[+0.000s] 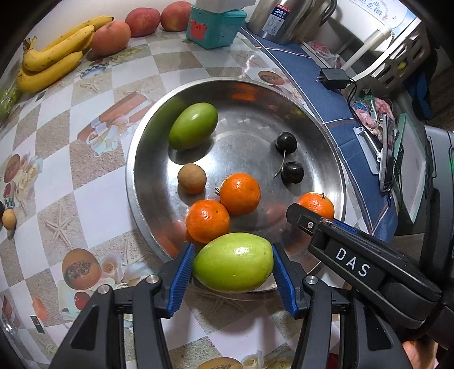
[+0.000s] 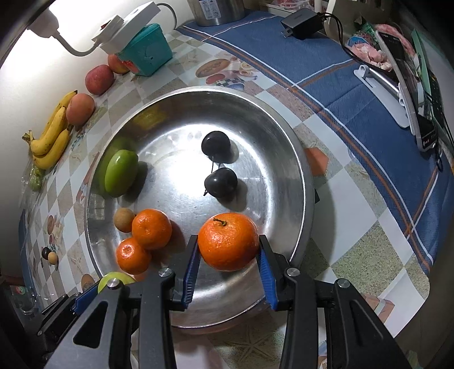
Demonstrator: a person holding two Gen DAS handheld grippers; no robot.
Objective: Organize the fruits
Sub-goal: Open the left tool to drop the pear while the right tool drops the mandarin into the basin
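Note:
A round steel tray point(image 1: 136, 159) point(image 2: 295, 159) holds a green fruit point(image 1: 193, 125) point(image 2: 121, 172), a small brown fruit point(image 1: 191, 178) point(image 2: 124, 219), two tangerines point(image 1: 208, 220) point(image 2: 151, 228) and two dark cherries point(image 1: 286, 143) point(image 2: 216, 145). My left gripper point(image 1: 233, 262) is shut on a second green fruit point(image 1: 234, 262) at the tray's near rim. My right gripper point(image 2: 228, 244), also seen in the left wrist view point(image 1: 300, 218), is shut on a third tangerine point(image 2: 228, 241) point(image 1: 316, 203) just over the tray's near side.
Bananas point(image 1: 54, 56) point(image 2: 52, 136), three peaches point(image 1: 110, 38) point(image 2: 80, 108) and a teal box point(image 1: 212, 25) point(image 2: 147, 51) line the far wall. A steel kettle point(image 1: 281, 20), a black charger point(image 1: 333, 76) point(image 2: 302, 22) and clutter sit on the blue cloth at right. A small brown fruit point(image 1: 9, 218) lies far left.

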